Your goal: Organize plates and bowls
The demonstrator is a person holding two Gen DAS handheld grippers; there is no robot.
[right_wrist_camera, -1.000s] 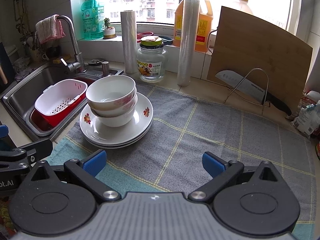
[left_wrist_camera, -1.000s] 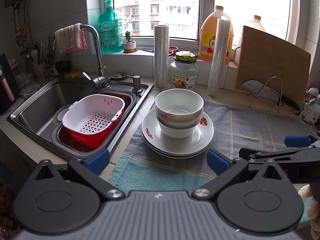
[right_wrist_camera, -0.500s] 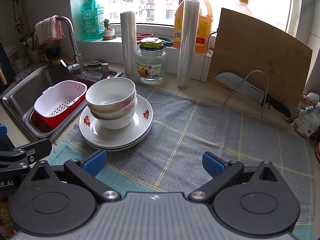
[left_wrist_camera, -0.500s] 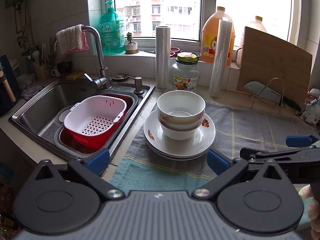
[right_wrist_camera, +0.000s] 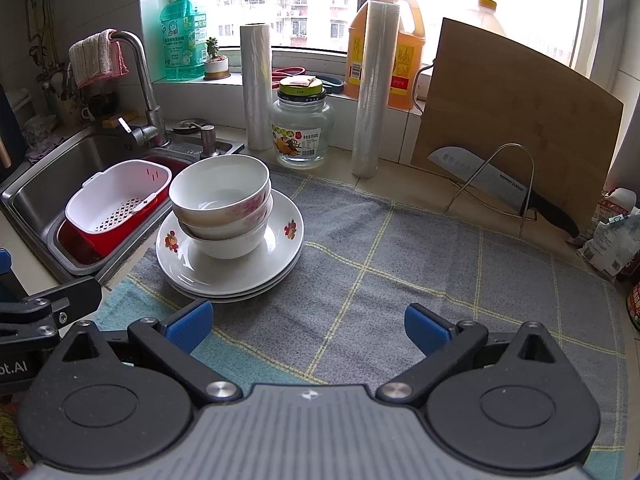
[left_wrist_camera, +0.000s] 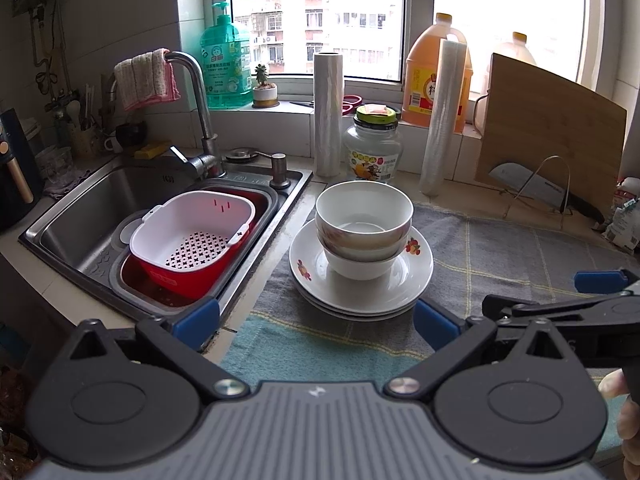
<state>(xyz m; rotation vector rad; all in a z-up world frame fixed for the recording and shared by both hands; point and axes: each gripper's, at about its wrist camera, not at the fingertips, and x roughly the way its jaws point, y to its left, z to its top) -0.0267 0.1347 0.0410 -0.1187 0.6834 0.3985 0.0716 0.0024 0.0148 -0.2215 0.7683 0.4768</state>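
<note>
I have both grippers hanging low over the near edge of the grey checked cloth (right_wrist_camera: 420, 248), and neither holds anything: the left gripper (left_wrist_camera: 316, 320) has its blue-tipped fingers spread wide, and the right gripper (right_wrist_camera: 308, 326) is spread just as wide. The stacked bowls (right_wrist_camera: 222, 204), nested one in another, sit on the stack of plates (right_wrist_camera: 230, 258) with fruit prints, at the cloth's left end just beside the sink (left_wrist_camera: 100, 200). In the sink a white strainer (left_wrist_camera: 192, 232) rests inside a red basin (left_wrist_camera: 188, 280). Behind the dishes stand a glass jar (right_wrist_camera: 302, 132) and two film rolls, and a knife (right_wrist_camera: 504, 188) leans in a wire rack before the cutting board (right_wrist_camera: 512, 112).
</note>
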